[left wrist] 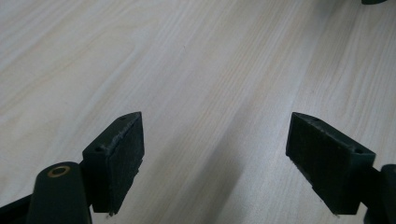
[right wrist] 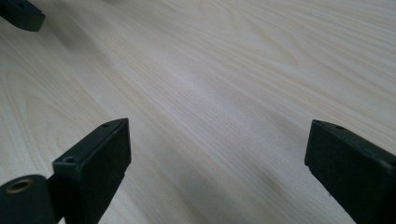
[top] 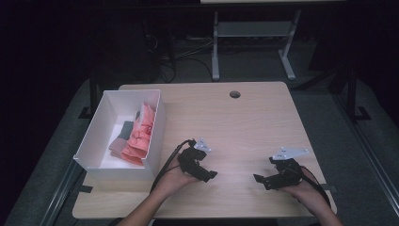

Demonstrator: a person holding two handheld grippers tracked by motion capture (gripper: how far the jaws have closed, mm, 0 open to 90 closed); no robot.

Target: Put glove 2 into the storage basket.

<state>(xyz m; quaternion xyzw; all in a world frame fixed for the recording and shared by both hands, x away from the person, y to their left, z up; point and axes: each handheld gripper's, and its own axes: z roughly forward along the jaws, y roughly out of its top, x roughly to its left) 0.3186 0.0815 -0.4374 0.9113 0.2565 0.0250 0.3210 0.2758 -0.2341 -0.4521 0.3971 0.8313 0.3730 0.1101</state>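
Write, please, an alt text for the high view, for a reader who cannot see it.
A person holds the left gripper and the right gripper, both open, low over a light wooden table. At the table's left stands a white box holding folded pink and grey cloths.

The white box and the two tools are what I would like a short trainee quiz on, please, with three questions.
1. True or false: the left tool is holding a cloth.
2. What lies inside the white box? A) folded cloths B) bottles C) cutlery
3. Fill in: on the table, the white box stands on the person's ____ side.

Key: 1. False; both the left tool and the right tool are open with bare wood between the jaws. 2. A, pink and grey folded cloths. 3. Left.
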